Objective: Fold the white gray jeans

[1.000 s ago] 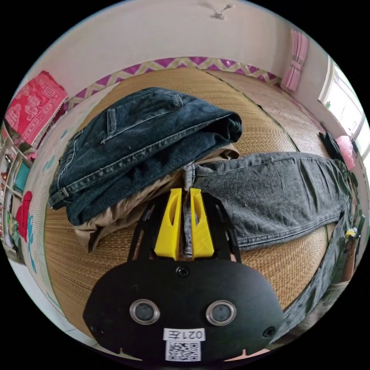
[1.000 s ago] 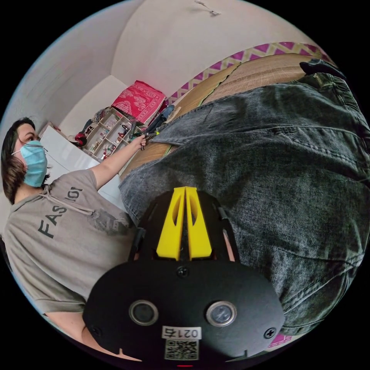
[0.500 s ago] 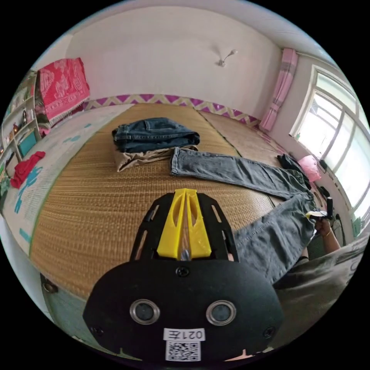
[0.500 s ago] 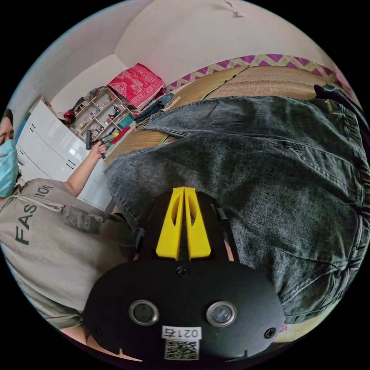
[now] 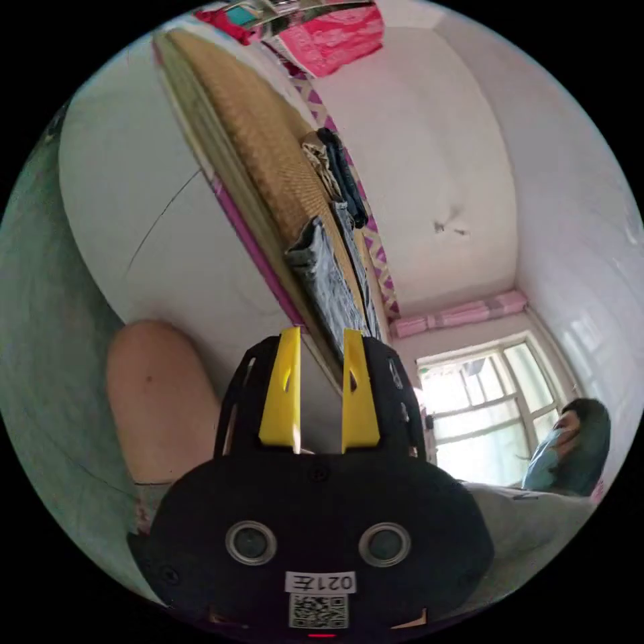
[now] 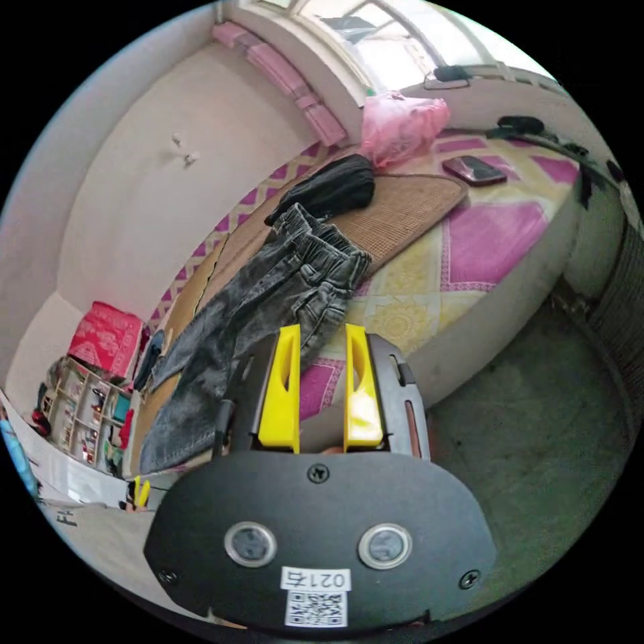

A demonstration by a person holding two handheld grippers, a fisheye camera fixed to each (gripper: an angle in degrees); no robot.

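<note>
- Right gripper view: you are holding the right gripper (image 6: 322,389) off the bed's edge, its yellow jaws standing apart with nothing between them, so it is released.
- Just past the jaw tips the jeans (image 6: 268,302) are lying flat on the bed (image 6: 469,295), not yet folded by the look of them.
- The elastic waistband is sitting at the end nearer the black garment (image 6: 329,188) and pink bag (image 6: 402,124); the legs are running away toward the shelves (image 6: 87,416).
- So the long axis is stretching along the bed's edge, waist on your right side, hems on your left.
- Left gripper view: you are holding the left gripper (image 5: 320,389) low, beside the bed's side, jaws spread and empty too.
- From there the jeans (image 5: 329,288) are showing edge-on along the mat (image 5: 268,147), one leg's end drooping at the edge nearest the jaws.
- Beyond them a stack of clothes (image 5: 332,164) is resting on the mat, close to the far leg's end.
- For the next move, I judge the right gripper is the nearer one to the waistband and the left to the hems, so each would take its own end.
- Neither tool is touching the denim now.
</note>
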